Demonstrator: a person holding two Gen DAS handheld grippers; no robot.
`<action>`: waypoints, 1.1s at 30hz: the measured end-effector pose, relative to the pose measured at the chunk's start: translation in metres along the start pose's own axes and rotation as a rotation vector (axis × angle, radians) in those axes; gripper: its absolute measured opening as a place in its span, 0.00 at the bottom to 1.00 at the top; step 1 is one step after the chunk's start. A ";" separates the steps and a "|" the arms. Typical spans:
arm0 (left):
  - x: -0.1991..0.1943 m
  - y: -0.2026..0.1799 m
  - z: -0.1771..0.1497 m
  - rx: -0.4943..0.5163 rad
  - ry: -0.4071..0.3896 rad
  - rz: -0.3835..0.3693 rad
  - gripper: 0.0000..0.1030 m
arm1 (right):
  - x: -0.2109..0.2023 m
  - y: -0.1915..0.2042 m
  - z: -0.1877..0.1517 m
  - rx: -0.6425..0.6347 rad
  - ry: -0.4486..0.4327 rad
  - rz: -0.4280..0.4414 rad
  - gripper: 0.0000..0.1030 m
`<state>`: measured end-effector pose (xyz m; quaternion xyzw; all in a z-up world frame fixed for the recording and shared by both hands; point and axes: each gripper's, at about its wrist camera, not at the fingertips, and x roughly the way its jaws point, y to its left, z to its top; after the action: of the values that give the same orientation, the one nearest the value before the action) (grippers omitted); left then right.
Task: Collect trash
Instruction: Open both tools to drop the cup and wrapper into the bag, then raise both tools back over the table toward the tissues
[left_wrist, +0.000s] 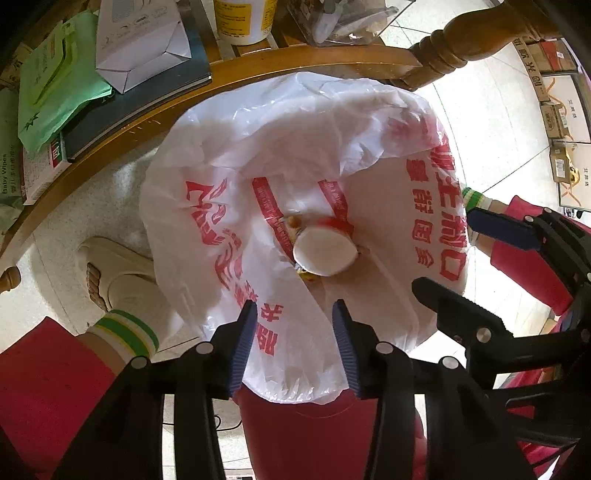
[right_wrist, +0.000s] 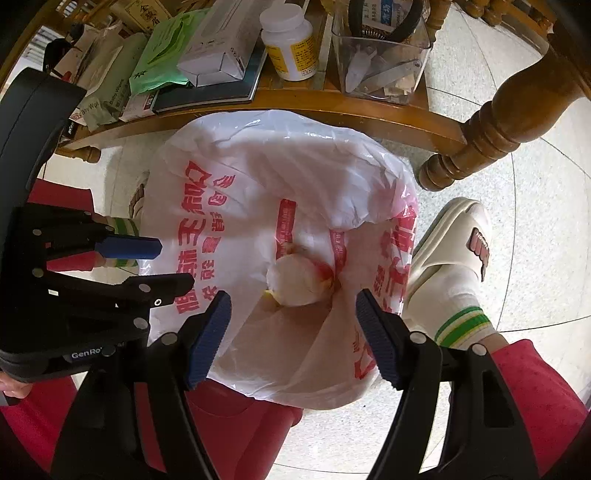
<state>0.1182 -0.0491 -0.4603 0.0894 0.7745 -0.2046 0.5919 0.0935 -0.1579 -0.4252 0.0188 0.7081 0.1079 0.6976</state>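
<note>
Where red Chinese print covers the bag liner (left_wrist: 295, 155), "Baby Wipes" (left_wrist: 5, 173) sits nearby.

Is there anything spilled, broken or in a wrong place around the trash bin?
Nothing stands out. The white bag with red print lines the red bin, and the trash, including a white cup, lies inside it. Both grippers are open and hold nothing.

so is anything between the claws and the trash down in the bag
Nothing visible. Both the left claw and right claw hang open above the mouth of the white bag, and the white cup lies uncovered at the bottom.
</note>
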 end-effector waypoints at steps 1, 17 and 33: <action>0.000 0.000 0.000 0.000 0.000 0.003 0.41 | 0.000 0.000 0.000 0.000 0.000 0.000 0.67; -0.031 0.004 -0.017 -0.037 -0.060 0.032 0.59 | -0.035 0.007 -0.009 0.002 -0.079 0.006 0.75; -0.313 -0.002 -0.122 0.146 -0.541 0.286 0.81 | -0.275 0.004 -0.028 -0.045 -0.462 -0.024 0.86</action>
<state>0.0986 0.0335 -0.1354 0.1819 0.5515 -0.1909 0.7914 0.0721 -0.2066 -0.1544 0.0190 0.5271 0.1084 0.8427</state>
